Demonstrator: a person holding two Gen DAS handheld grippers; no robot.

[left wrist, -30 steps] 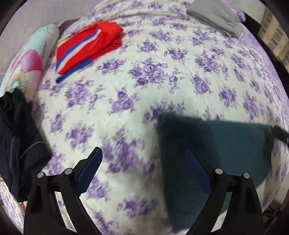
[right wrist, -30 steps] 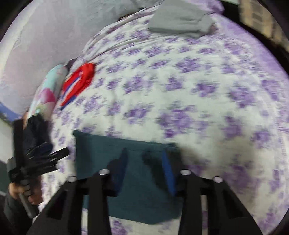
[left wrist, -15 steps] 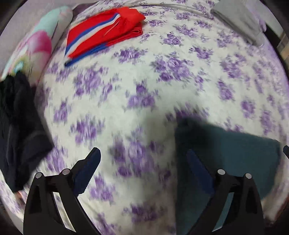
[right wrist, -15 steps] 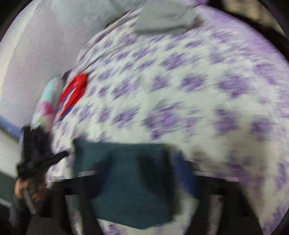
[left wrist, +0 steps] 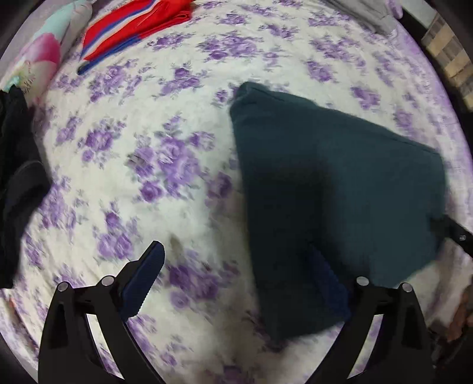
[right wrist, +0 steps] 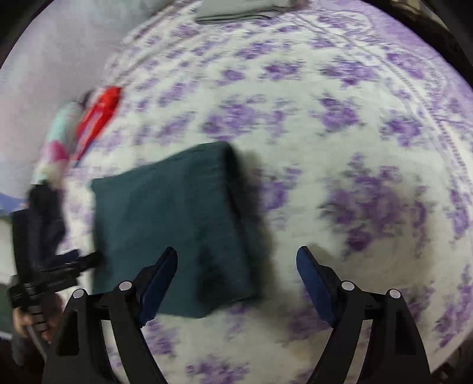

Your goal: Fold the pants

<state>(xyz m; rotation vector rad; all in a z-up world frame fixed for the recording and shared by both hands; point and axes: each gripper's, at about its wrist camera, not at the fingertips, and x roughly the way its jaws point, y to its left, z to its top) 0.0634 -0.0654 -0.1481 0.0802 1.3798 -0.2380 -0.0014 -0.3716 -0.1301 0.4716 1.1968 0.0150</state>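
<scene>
The dark teal pants [left wrist: 334,189] lie folded into a flat rectangle on the purple-flowered bedspread [left wrist: 165,153]. In the right wrist view the pants [right wrist: 171,224] lie left of centre. My left gripper [left wrist: 236,274] is open and empty above the pants' left edge, its right finger over the cloth. My right gripper [right wrist: 236,277] is open and empty above the pants' right edge, its left finger over the cloth. The left gripper also shows at the far left of the right wrist view [right wrist: 53,274].
Folded red pants with blue and white stripes [left wrist: 133,26] lie at the far left by a flowered pillow [left wrist: 38,59]. A heap of black clothes [left wrist: 14,177] sits at the left edge. Folded grey clothes [left wrist: 363,14] lie at the far side.
Both grippers have pulled back and shifted. The right gripper has opened wider and moved right, so the pants now sit left of it. The pants lie flat and still.
</scene>
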